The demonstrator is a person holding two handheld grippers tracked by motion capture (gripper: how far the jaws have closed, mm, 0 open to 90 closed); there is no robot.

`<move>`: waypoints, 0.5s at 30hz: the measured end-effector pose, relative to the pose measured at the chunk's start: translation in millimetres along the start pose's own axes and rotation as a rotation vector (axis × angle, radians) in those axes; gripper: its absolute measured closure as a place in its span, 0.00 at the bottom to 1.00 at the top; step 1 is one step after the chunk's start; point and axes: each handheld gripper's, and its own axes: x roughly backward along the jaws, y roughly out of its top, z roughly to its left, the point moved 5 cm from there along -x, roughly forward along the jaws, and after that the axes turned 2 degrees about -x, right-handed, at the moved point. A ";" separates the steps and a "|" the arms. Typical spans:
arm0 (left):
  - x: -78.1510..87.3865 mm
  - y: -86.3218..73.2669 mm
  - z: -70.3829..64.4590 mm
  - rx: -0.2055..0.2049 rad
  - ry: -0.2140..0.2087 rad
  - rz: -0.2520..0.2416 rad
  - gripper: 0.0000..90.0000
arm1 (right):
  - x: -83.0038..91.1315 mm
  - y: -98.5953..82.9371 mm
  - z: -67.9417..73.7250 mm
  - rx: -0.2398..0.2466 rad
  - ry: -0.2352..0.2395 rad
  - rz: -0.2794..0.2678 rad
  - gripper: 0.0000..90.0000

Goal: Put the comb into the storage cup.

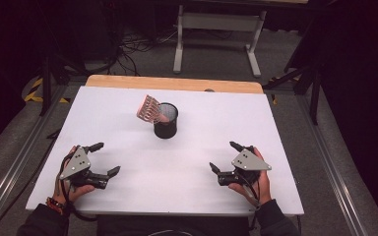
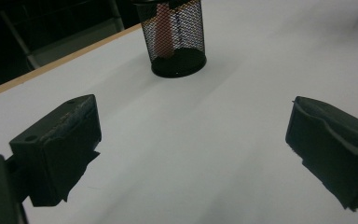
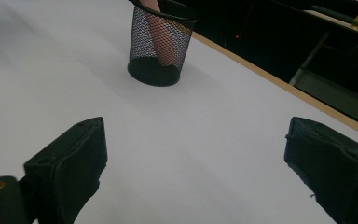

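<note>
Spatula (image 1: 150,109) in mesh cup (image 1: 166,127), mid table (image 1: 128,147).

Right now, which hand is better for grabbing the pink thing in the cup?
Probably left: the pink spatula leans out of the mesh cup toward the left gripper. Both grippers are open and about equally far.

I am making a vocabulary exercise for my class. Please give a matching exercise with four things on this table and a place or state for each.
Things:
1. mesh cup
2. pink spatula
3. left gripper
4. right gripper

Descriptions:
a. open, near right of the table
b. upright at the middle
c. leaning out of the cup
d. open, near left of the table

Pairs: 1-b, 2-c, 3-d, 4-a
</note>
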 end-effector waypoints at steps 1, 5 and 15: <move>0.6 0.3 0.1 0.000 0.000 -0.003 0.05 | -0.1 0.1 0.2 0.001 0.000 -0.001 0.07; 1.4 0.5 0.5 -0.001 0.014 -0.004 0.05 | -1.9 -0.5 0.9 0.009 0.001 0.001 0.07; 1.7 0.8 -0.3 0.011 0.014 -0.002 0.05 | -1.8 -1.5 1.6 0.010 -0.011 -0.008 0.07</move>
